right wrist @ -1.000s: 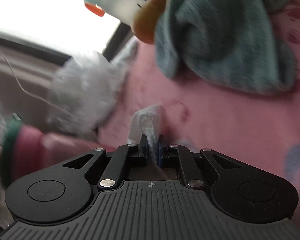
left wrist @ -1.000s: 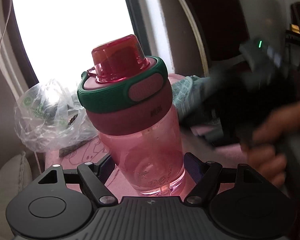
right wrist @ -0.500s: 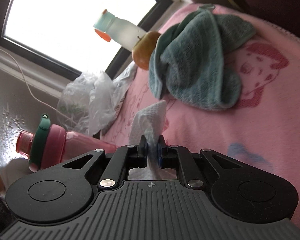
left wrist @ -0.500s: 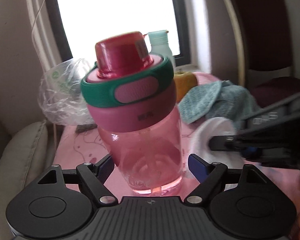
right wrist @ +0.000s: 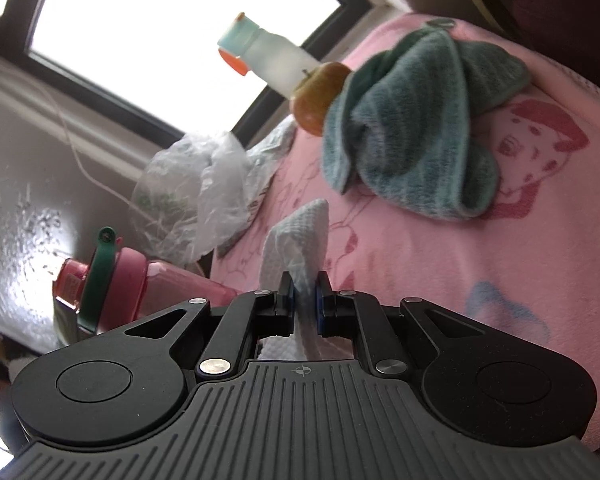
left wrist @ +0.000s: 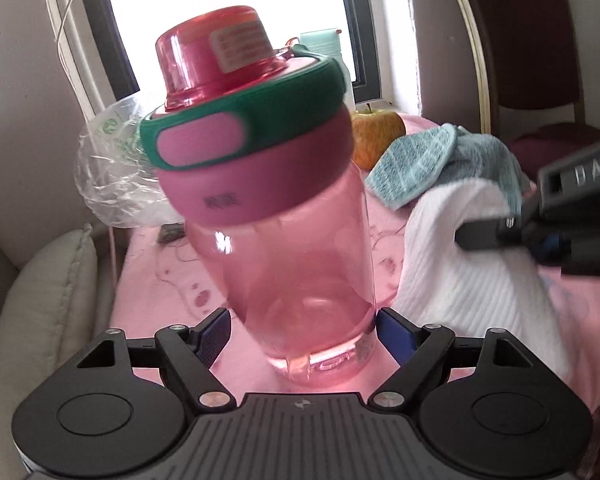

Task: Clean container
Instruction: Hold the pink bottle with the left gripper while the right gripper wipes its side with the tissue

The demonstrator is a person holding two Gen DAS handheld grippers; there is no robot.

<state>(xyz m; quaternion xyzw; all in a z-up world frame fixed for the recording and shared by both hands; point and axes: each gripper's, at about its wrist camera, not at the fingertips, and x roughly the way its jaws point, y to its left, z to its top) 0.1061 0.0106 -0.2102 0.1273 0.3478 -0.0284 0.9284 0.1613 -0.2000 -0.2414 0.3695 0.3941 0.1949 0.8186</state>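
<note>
The left gripper [left wrist: 302, 330] is clamping the base of a pink water bottle [left wrist: 284, 240], which is tilting above the pink printed cloth [right wrist: 480, 264]. The right gripper [right wrist: 303, 300] is pinching a white paper towel [right wrist: 296, 236] just beside the bottle's side. Beyond the bottle, a teal towel [right wrist: 412, 140], an apple [left wrist: 376, 132] and a crumpled plastic bag [right wrist: 196, 196] are lying on the cloth.

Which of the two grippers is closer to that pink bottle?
Left. The left gripper clamps the pink bottle near its base; the right gripper, holding a white cloth, sits beside it.
</note>
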